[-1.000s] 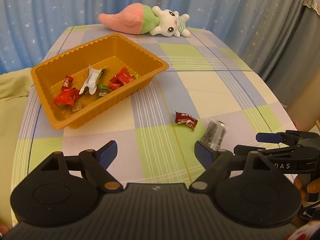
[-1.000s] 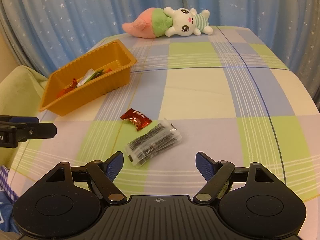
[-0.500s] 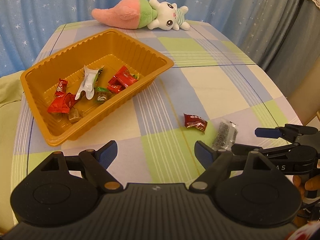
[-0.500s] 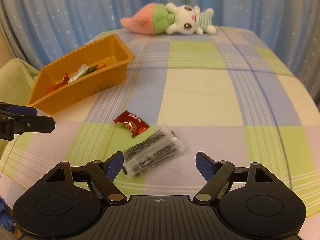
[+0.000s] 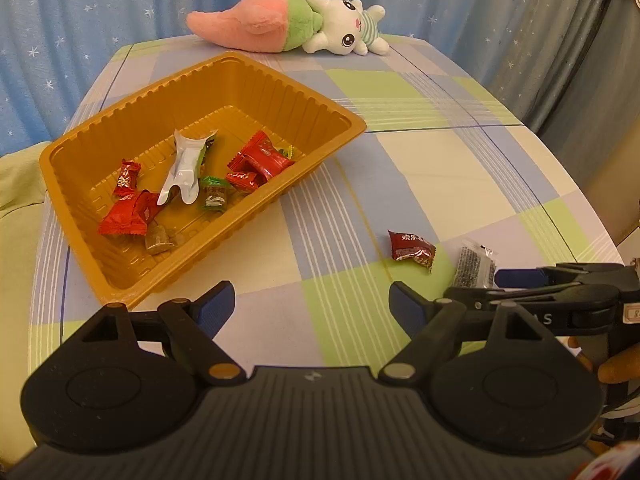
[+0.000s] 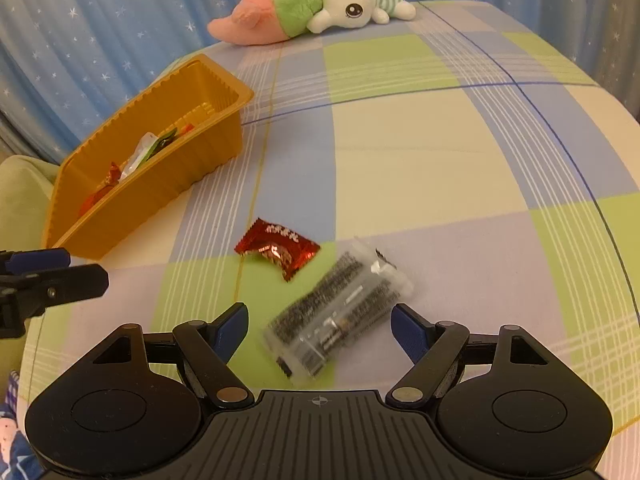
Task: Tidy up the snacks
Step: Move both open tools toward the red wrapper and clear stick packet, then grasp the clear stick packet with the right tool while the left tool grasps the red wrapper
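An orange tray [image 5: 328,108] [image 6: 224,84] at the table's left holds several wrapped candies, red, green and silver. Two snacks lie loose on the checked cloth: a red candy [image 5: 412,249] [image 6: 278,247] and a clear packet of dark sticks [image 5: 474,266] [image 6: 340,314]. My right gripper [image 6: 320,322] stands open just above the clear packet, whose near half sits between the blue fingertips. My left gripper [image 5: 312,304] is open over bare cloth, in front of the tray's near corner, nothing between its fingers. From the right edge of the left wrist view the right gripper [image 5: 520,284] reaches in.
A pink and green plush rabbit [image 5: 288,28] [image 6: 320,8] lies at the table's far edge before a blue starred curtain [image 5: 80,20]. A pale green cushion [image 5: 16,184] sits off the left edge. A fingertip [image 5: 618,368] shows at the right.
Both grippers have come forward and lower toward the table. The clear packet has come to sit between the right gripper's fingertips, and the tray looms larger in the left wrist view.
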